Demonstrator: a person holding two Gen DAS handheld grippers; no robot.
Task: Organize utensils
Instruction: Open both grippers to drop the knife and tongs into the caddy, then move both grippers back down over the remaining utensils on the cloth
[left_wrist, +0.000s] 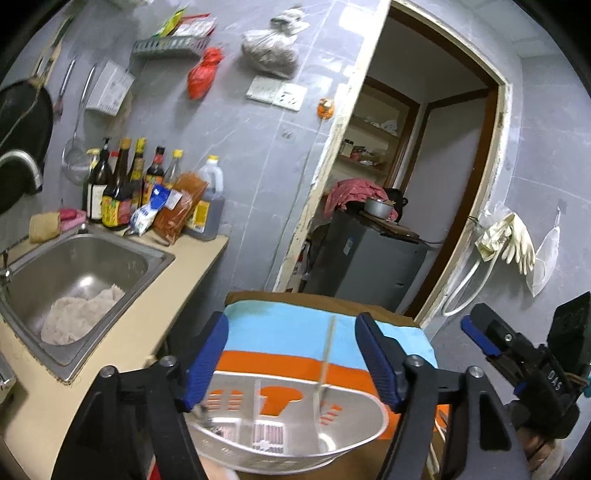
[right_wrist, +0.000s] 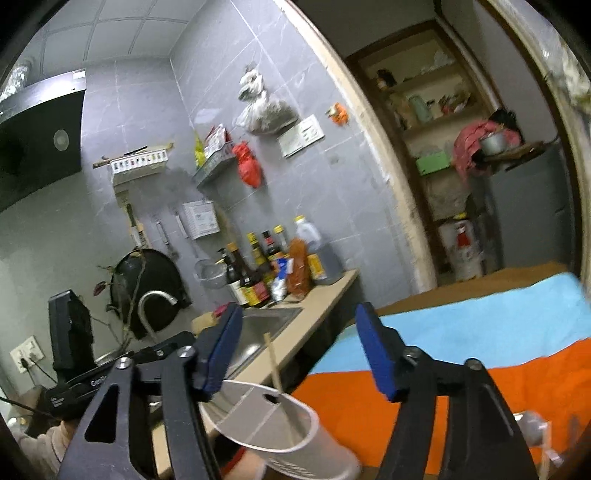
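Observation:
A white slotted utensil holder (left_wrist: 280, 432) stands on a blue and orange cloth (left_wrist: 295, 339), low between the fingers of my left gripper (left_wrist: 295, 358), which is open and empty above it. A single chopstick (left_wrist: 325, 362) leans upright inside the holder. In the right wrist view the holder (right_wrist: 273, 424) with the chopstick (right_wrist: 275, 363) sits below my right gripper (right_wrist: 303, 350), which is open and empty. The right gripper shows at the right edge of the left wrist view (left_wrist: 517, 354). A blurred metal utensil (right_wrist: 535, 428) lies on the cloth at lower right.
A steel sink (left_wrist: 85, 273) with a rag in it sits in the beige counter (left_wrist: 125, 343) to the left. Sauce bottles (left_wrist: 125, 192) stand against the tiled wall. A faucet (right_wrist: 155, 306) arcs over the sink. A doorway with a grey fridge (left_wrist: 365, 258) lies behind.

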